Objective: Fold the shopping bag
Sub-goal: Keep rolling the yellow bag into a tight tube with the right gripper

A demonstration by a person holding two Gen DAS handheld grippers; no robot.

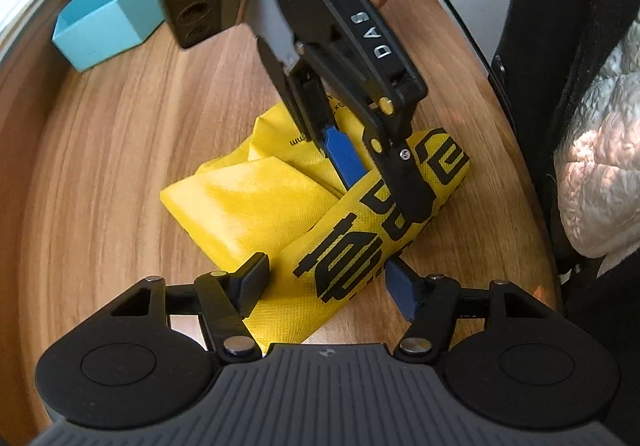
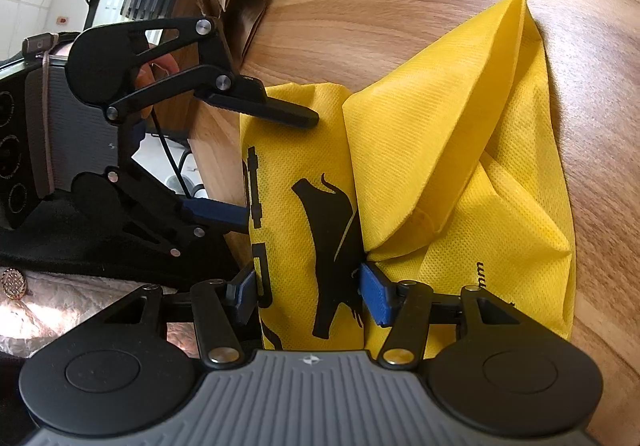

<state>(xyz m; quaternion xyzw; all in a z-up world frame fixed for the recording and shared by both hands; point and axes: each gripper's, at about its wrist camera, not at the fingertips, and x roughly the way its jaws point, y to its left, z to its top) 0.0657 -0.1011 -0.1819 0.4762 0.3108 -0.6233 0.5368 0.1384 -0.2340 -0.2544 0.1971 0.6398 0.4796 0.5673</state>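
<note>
Centrally, the yellow shopping bag (image 1: 256, 206) lies crumpled on the wooden counter (image 1: 120, 150), its black print partly hidden by folds. Left hand-held gripper (image 1: 324, 286) and right hand-held gripper (image 2: 310, 296) both straddle the fabric, jaws wide

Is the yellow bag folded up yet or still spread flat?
Partly folded: the yellow bag lies bunched on the wooden table, a printed strip doubled over plain panels. Both grippers, left and right, straddle that strip, open.

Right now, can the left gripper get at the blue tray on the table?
Probably not directly. The right gripper hangs between the left gripper and the blue tray, and the left's open jaws straddle the yellow bag.
</note>
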